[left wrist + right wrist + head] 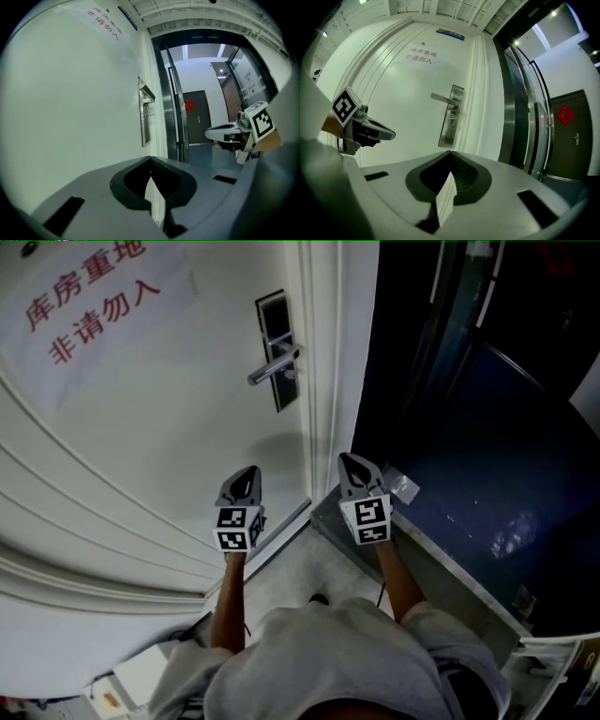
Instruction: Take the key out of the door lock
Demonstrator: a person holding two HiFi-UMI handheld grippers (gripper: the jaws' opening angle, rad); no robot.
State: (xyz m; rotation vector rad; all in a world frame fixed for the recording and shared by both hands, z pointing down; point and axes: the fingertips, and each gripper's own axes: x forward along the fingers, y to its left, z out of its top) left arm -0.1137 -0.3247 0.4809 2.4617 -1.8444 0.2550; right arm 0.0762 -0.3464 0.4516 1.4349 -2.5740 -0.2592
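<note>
**Key Removal: Approach Stage, No Contact Yet**

**Status.** The left hand-held gripper [246, 472] and the right hand-held gripper [356, 465] hang side by side, low in front of the white door [141, 446]. Both are well apart from the lock plate [277, 348], which sits higher up near the door's edge. Each gripper's own view shows its jaws closed tip to tip with nothing between them: left [150, 161], right [450, 155]. Neither is holding anything.

**Location of the key.** The lock plate carries a lever handle [272, 368]. In the right gripper view, a round cylinder [451, 122] shows on the plate below the handle. In the left gripper view, a small stub [149, 114] projects from the plate at about that height. This is probably the key, though it is too small to confirm.

**Step in hand.** Judged from this layout, the task is at its start: the grippers are approaching, and the key is not yet grasped.

**Next move.**
- Raise one gripper to cylinder height. The right one faces the plate more squarely.
- Open its jaws before arrival.
- Align the jaws across the flat of the key head, clear of the lever handle above.
- Close firmly, then pull straight out along the cylinder axis. A skewed pull may bind the key.
</note>
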